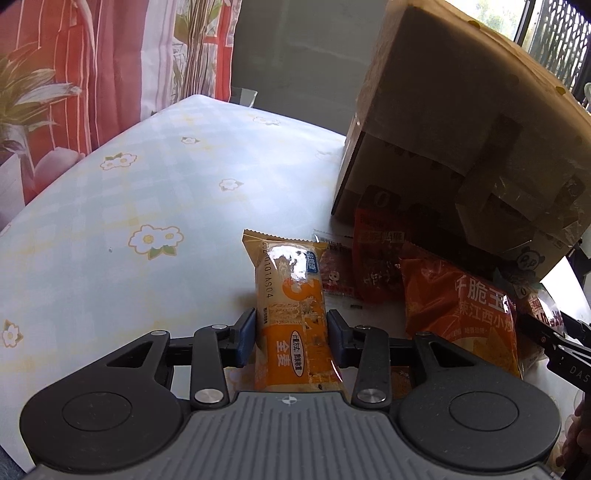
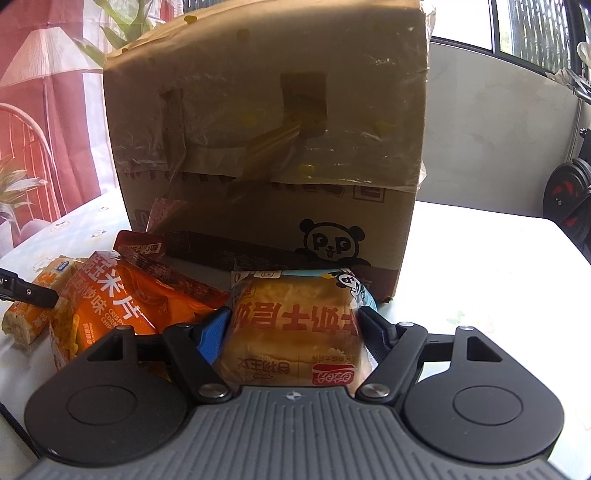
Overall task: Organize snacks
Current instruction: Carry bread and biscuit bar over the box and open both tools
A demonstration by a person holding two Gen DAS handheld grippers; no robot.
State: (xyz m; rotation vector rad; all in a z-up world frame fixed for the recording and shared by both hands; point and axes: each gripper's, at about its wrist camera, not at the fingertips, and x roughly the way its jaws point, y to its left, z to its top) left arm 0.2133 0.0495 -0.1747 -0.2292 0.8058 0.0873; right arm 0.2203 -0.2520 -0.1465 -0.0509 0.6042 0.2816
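Two grippers loaded: left gripper (image 1: 291,332) clamped wheat bar (image 1: 291,314), long axis pointing far; right gripper (image 2: 293,328) clamped toast pack (image 2: 295,328), cardboard box (image 2: 266,147) directly beyond.

A lived-in home, at a table by a window

A flower-printed tablecloth (image 1: 155,206) covers the table, a red and white curtain (image 1: 92,66) with a plant pattern hangs behind it, and daylight comes through a barred window (image 2: 535,29). A taped cardboard box (image 2: 266,147) with a panda logo stands on the table among packaged snacks (image 2: 122,302), and weight plates (image 2: 569,199) lean at the wall.
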